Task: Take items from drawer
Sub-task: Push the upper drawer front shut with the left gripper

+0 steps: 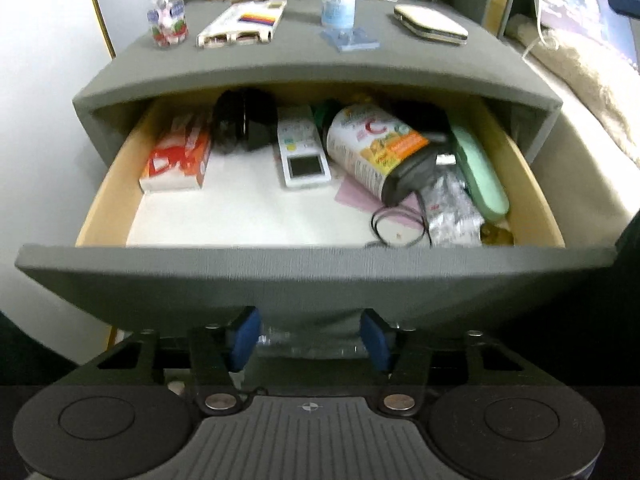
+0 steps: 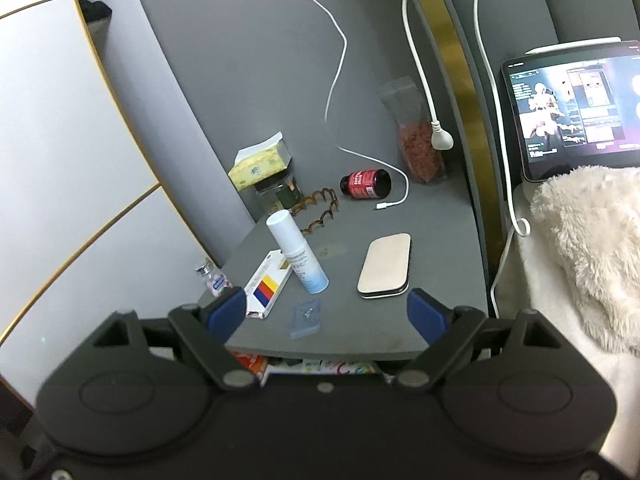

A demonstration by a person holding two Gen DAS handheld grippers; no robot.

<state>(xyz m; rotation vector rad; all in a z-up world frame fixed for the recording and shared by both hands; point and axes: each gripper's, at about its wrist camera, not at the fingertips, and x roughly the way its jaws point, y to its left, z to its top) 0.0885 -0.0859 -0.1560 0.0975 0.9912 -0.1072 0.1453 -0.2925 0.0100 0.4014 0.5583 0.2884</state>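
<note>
- Drawer (image 1: 312, 276) is pulled open toward the camera, with its grey front panel nearest.
- Left gripper (image 1: 310, 340) sits low, just below the drawer front. Its blue pads are drawn in on a clear piece (image 1: 312, 346) at the panel's lower edge. Whether that piece is a handle cannot be told.
- All drawer contents lie beyond the left gripper, past the front panel, and none is touched.
- Far left in the drawer: an orange and white box (image 1: 178, 156), with a black case (image 1: 244, 120) behind it to the right.
- Centre: a white remote (image 1: 302, 148), lying flat.
- Right of the remote: a vitamin bottle (image 1: 376, 148) on its side, dark cap toward the near right.
- Near right: a foil blister pack (image 1: 452, 212), and a green case (image 1: 480, 172) along the right wall.
- Right gripper (image 2: 326, 316) is spread wide with nothing between its pads. It is above the near edge of the nightstand top (image 2: 440, 240).
- On that top, beyond the right gripper: a white spray bottle (image 2: 298, 252) and a flat beige case (image 2: 386, 266).
</note>
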